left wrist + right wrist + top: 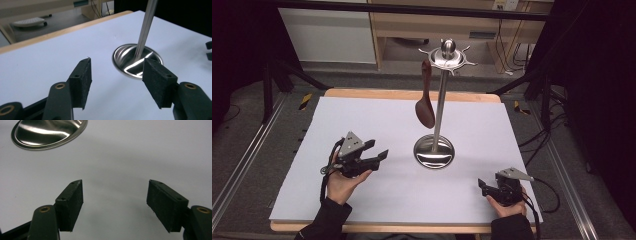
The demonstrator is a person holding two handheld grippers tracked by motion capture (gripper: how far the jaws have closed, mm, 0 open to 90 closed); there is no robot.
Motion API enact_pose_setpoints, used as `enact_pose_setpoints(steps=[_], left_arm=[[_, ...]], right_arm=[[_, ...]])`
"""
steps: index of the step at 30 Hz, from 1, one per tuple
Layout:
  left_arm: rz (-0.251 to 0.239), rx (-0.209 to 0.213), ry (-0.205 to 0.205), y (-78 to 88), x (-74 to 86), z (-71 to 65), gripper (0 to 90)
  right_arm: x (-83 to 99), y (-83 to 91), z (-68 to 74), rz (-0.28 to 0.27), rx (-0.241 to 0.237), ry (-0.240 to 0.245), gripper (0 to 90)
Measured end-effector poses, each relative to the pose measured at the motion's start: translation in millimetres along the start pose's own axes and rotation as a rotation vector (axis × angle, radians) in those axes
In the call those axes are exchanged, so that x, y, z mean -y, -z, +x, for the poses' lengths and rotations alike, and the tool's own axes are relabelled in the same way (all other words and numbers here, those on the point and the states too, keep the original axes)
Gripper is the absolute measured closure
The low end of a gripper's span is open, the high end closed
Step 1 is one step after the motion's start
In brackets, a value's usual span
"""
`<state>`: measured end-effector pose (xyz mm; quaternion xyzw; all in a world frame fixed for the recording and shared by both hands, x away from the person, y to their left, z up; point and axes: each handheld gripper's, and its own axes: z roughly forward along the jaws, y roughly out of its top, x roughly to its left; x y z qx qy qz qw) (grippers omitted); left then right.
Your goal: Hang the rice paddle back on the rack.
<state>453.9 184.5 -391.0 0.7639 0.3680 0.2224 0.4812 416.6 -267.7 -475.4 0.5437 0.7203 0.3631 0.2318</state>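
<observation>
**Spoon hanging on the stand, both grippers empty**

Spoon [425, 102] is what I watch: brown, hung by its handle from the left side of the ring on top of the metal stand [441, 100], bowl end down, clear of the table and just left of the pole.

Going left to right in the high view: my left gripper [379, 150] sits over the white table top [377, 200], left of the stand's round base [433, 151], pointing right toward it. Its jaws are spread apart with nothing between them. In the left gripper view the base [130, 62] and the pole lie just beyond the right-hand jaw, with bare white surface between them.

The stand is at the table's middle. Nothing lies between either gripper and it.

My right gripper [481, 186] is near the front right corner, well apart from the base, pointing left. Its jaws are also wide apart and empty; the right gripper view shows the base's rim [50, 143] at the upper left.
</observation>
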Motion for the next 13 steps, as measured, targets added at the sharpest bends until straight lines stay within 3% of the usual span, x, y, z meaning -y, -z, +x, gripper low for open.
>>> enact_pose_setpoints(steps=[13], left_arm=[[0.088,-0.092,0.071,12.8,63.0,31.5,36.4]], right_arm=[[3.8,-1.2,-8.4,0.022,0.011,-0.008,24.3]])
